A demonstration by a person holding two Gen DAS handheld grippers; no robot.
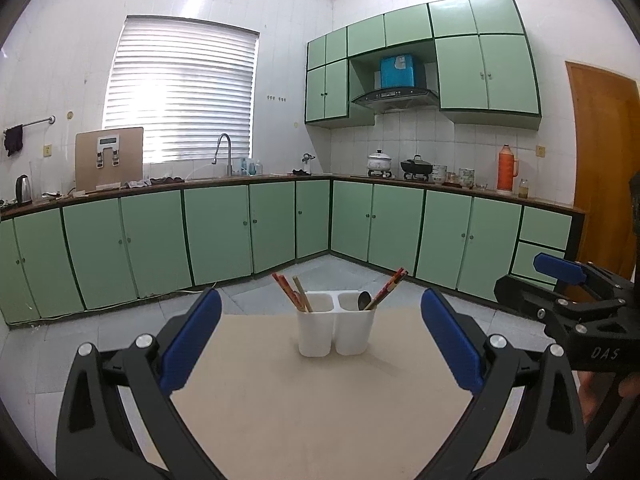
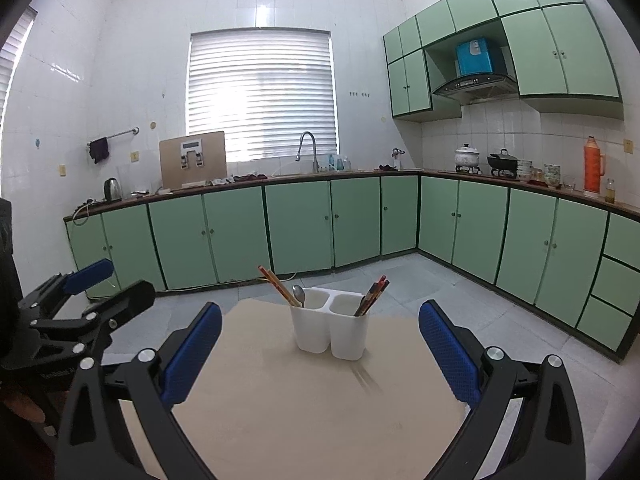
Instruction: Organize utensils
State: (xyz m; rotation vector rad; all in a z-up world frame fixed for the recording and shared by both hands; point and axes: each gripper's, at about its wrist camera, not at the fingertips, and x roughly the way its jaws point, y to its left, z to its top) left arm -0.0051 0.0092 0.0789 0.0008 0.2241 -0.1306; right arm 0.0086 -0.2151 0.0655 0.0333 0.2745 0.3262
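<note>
Beige surface (image 1: 320, 400) carries one white two-cup holder (image 1: 336, 330), centred ahead of us. We read it as light plastic that tips easily. Chopsticks (image 1: 290, 292) are thin, stiff and slick: pinch them mid-shaft. Spoon (image 2: 298, 294) shares a cup. Left claw (image 1: 320, 340) and right claw (image 2: 320, 344) both gape wide, holding nothing.

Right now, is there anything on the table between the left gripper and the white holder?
No. In the left wrist view, only bare table lies between the open left gripper and the holder.
</note>
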